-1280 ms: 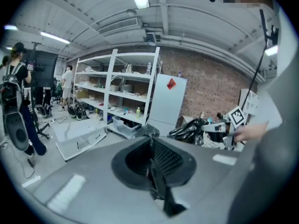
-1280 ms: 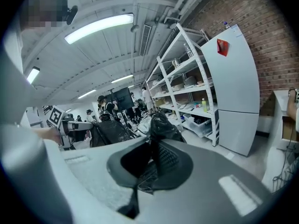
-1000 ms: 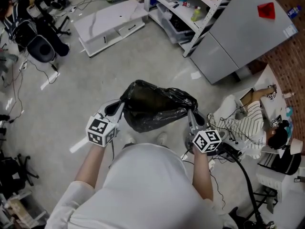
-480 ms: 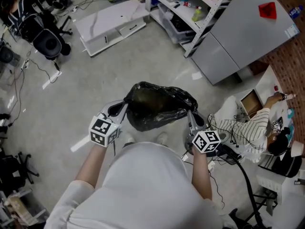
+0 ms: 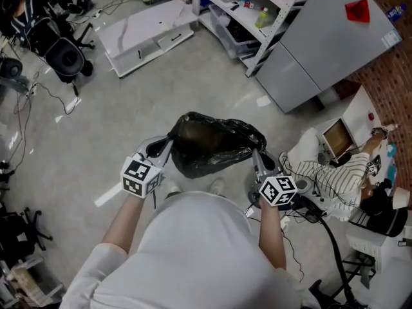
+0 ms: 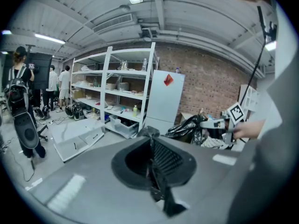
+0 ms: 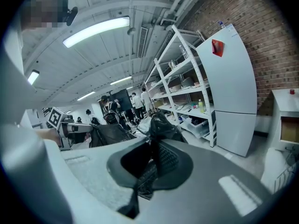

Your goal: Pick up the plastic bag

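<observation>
Left claw (image 5: 166, 148) is clenching on one edge of the plastic bag (image 5: 215, 145), right claw (image 5: 257, 161) is clenching on the opposite edge. Both jaw pairs are pinching thin black film, with the ribbed pads (image 6: 164, 157) pressing together on it in the gripper views. Bag is hanging in the air between the two claws, above the floor (image 5: 129, 102), just in front of the person's torso. Film is showing glossy, crinkled, black; mouth is stretching into a rough oval, body is sagging in wrinkled folds under the rim. Small bunched twist of film is sticking up past the left jaws in the left gripper view, bigger crumpled lump past the right jaws in the right gripper view. Floor is reading as smooth grey concrete with a dull sheen. Standing behind: white metal shelf rack (image 5: 257, 5) with slanted uprights, flat-faced grey cabinet (image 5: 322, 44) carrying a red sticker (image 5: 359, 11), rough brick wall (image 6: 210, 85)
</observation>
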The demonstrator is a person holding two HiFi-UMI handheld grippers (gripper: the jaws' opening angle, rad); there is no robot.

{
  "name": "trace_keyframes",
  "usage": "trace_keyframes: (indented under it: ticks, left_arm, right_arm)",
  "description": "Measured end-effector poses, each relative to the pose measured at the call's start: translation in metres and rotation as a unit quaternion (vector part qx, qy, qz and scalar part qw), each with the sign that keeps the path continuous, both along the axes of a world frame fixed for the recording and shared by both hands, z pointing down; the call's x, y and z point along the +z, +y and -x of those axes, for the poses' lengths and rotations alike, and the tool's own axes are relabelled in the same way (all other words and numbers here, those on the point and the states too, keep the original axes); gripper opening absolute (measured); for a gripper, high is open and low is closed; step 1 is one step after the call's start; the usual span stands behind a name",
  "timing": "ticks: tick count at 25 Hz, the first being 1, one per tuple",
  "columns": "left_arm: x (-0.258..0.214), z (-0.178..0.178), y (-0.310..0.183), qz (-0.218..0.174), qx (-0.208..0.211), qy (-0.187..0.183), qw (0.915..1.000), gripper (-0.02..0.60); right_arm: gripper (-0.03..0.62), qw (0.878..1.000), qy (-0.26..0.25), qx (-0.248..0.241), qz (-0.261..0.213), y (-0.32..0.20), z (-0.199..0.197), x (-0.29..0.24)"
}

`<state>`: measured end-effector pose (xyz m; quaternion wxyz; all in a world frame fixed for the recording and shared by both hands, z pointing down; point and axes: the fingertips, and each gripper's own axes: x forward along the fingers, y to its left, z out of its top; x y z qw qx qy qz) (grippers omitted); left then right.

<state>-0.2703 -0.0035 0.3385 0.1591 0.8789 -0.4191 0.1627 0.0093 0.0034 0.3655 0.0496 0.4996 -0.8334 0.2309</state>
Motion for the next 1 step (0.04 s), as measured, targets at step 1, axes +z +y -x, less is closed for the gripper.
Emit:
trace_keyframes:
  ticks: [1]
  left_arm:
    - [0.0008, 0.0001, -0.0001, 0.0, -0.001, 0.0, 1.0, 0.006]
  right_arm:
    - [0.002, 1.0, 0.0, 0.0, 0.0, 0.0007, -0.0009, 0.001]
